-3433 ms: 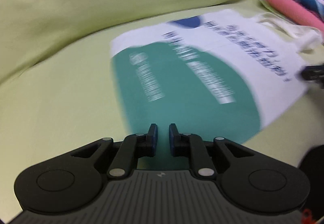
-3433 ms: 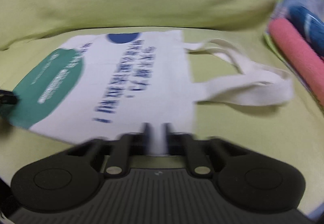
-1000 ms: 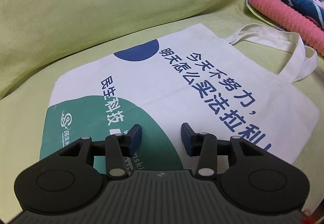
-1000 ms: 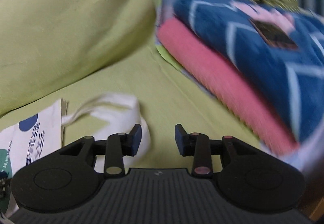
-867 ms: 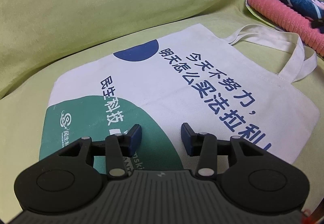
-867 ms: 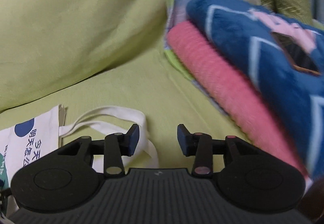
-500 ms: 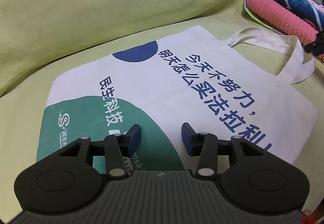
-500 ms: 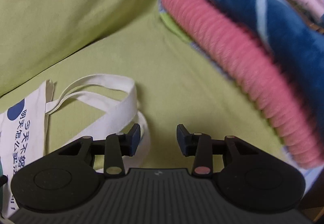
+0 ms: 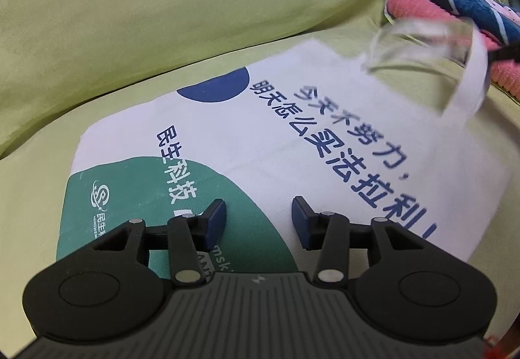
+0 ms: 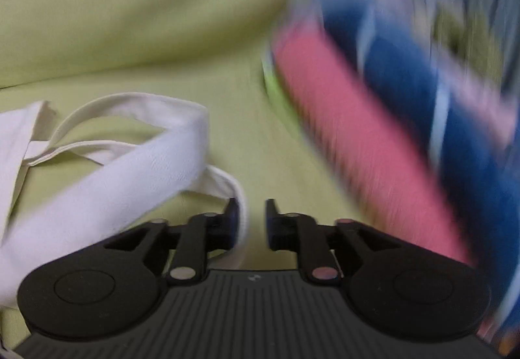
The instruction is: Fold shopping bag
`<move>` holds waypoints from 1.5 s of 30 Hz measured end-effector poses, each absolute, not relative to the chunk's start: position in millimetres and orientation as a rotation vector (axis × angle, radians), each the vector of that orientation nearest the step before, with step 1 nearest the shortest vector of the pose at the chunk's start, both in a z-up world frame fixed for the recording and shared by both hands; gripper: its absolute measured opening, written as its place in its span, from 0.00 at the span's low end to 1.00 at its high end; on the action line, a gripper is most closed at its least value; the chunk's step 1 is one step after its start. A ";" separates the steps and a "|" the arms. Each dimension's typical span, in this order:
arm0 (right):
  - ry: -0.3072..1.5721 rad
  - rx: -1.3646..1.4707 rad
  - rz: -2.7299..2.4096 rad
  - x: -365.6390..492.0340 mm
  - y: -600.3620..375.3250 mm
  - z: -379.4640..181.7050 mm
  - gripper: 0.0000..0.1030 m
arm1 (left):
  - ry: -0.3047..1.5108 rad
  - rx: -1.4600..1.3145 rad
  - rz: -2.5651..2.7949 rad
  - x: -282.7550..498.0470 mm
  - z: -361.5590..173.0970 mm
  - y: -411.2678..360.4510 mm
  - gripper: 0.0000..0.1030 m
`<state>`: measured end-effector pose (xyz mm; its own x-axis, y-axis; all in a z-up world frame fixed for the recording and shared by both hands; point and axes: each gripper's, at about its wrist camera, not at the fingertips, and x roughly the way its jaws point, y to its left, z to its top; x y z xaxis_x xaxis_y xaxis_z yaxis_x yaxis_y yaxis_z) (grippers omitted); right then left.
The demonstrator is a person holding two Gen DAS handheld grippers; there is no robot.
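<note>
Cotton shopping bag (image 9: 325, 144) looks limp, light; left gripper (image 9: 258, 217) wide apart, right gripper (image 10: 249, 218) narrowly parted beside handles (image 10: 130, 144), likely best hold.

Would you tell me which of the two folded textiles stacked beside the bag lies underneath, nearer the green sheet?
The pink ribbed towel lies underneath, directly on the green sheet; the blue patterned blanket lies on top of it.

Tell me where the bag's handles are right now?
The white handles are lifted off the green sheet at the bag's right end, beside the pink towel. In the right wrist view they loop around the right gripper's left finger.
</note>
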<state>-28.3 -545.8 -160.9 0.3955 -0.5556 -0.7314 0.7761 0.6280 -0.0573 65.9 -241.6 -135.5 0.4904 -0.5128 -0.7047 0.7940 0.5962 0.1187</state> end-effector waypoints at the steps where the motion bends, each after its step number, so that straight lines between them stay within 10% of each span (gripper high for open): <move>1: 0.766 0.445 -0.889 -40.3 -554.7 -160.8 0.27 | 0.676 0.478 -0.828 65.7 -134.2 -241.1 0.49; 4: 0.630 0.758 -0.900 -79.6 -569.9 -150.9 0.60 | 0.689 0.510 -0.815 64.9 -128.8 -235.3 0.49; 8: 0.530 0.756 -0.852 -102.5 -534.2 -126.5 0.60 | 0.719 0.533 -0.768 64.2 -119.0 -220.3 0.49; 15: 0.519 0.421 -0.808 -93.3 -422.5 -108.4 0.52 | 0.739 0.489 -0.688 45.2 -101.9 -173.8 0.49; 20: 0.580 0.275 -0.422 -52.8 -355.2 -114.9 0.16 | 0.809 0.489 -0.634 36.9 -112.2 -161.0 0.49; 36: 0.734 0.243 -0.371 -41.3 -328.7 -156.3 0.01 | 0.855 0.441 -0.532 28.2 -122.7 -131.3 0.49; 45: 0.709 0.207 -0.359 -52.0 -316.4 -133.8 0.09 | 0.788 0.409 -0.575 23.7 -95.5 -94.1 0.40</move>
